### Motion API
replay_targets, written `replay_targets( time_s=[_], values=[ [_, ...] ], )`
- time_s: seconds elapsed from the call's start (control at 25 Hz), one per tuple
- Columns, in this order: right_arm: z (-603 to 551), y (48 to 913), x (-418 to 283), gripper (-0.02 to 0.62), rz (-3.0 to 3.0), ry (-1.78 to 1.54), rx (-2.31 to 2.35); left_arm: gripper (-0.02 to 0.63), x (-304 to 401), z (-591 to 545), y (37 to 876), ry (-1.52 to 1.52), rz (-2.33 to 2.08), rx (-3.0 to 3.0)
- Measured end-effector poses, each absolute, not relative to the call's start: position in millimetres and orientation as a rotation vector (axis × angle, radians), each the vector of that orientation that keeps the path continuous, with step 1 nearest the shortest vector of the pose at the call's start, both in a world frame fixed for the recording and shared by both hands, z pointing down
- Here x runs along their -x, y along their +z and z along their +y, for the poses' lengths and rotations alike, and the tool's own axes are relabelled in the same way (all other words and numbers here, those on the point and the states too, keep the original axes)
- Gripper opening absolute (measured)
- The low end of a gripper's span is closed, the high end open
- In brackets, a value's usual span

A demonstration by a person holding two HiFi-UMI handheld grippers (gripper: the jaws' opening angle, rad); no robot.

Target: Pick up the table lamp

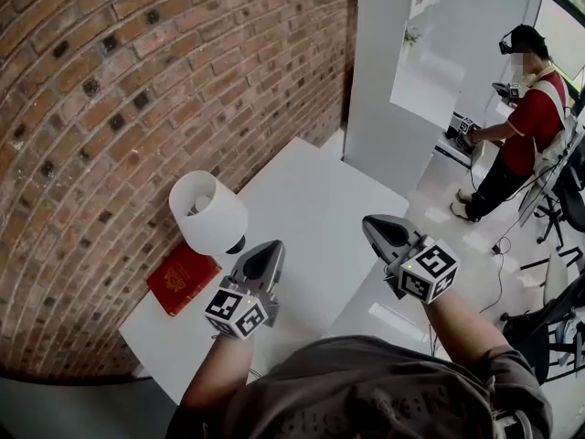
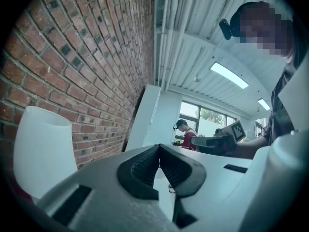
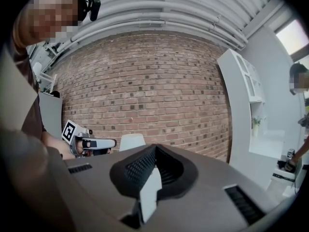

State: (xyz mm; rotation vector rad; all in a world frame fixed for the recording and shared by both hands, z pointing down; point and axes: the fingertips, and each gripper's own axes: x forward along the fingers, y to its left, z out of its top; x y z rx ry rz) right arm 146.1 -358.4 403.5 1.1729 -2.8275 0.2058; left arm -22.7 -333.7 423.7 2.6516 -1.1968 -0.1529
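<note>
Book [image 1: 183, 277] beside table lamp [image 1: 208, 210]: head view shows, right gripper view doesn't

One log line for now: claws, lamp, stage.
stage: pre-grasp | left claw: shut, empty, clear of table lamp | right claw: shut, empty | table lamp: upright on table beside red book

The table lamp [image 1: 208, 211] stands upright at left of centre in the head view: a white tapered shade, open on top, over a small dark base.
</note>
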Motion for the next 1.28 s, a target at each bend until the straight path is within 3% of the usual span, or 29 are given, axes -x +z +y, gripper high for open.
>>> replay_targets(
  time_s=[0.4, 0.44, 0.48, 0.52, 0.6, 1.28],
  values=[
    [-375, 410, -141, -0.005, -2.827, 0.226, -1.128, -0.001, 21, -339, 430, -0.155, -1.194, -2.65],
    [-375, 409, -142, -0.005, -2.829, 0.223, -1.125, 0.039, 19, -339, 431, -0.145, -1.195, -2.655],
    [-374, 409, -143, -0.005, -2.831, 0.221, -1.122, 0.166, 18, -338, 433, -0.13, -1.202, -2.658],
    [-374, 410, -145, -0.006, -2.831, 0.22, -1.12, 0.231, 17, -338, 437, -0.112, -1.219, -2.657],
    [-375, 411, -146, -0.005, -2.835, 0.225, -1.114, 0.258, 22, -338, 449, -0.078, -1.27, -2.64],
    [-431, 497, -84, -0.005, -2.822, 0.247, -1.018, 0.267, 152, -367, 618, 0.091, -1.622, -2.327]
  ],
)
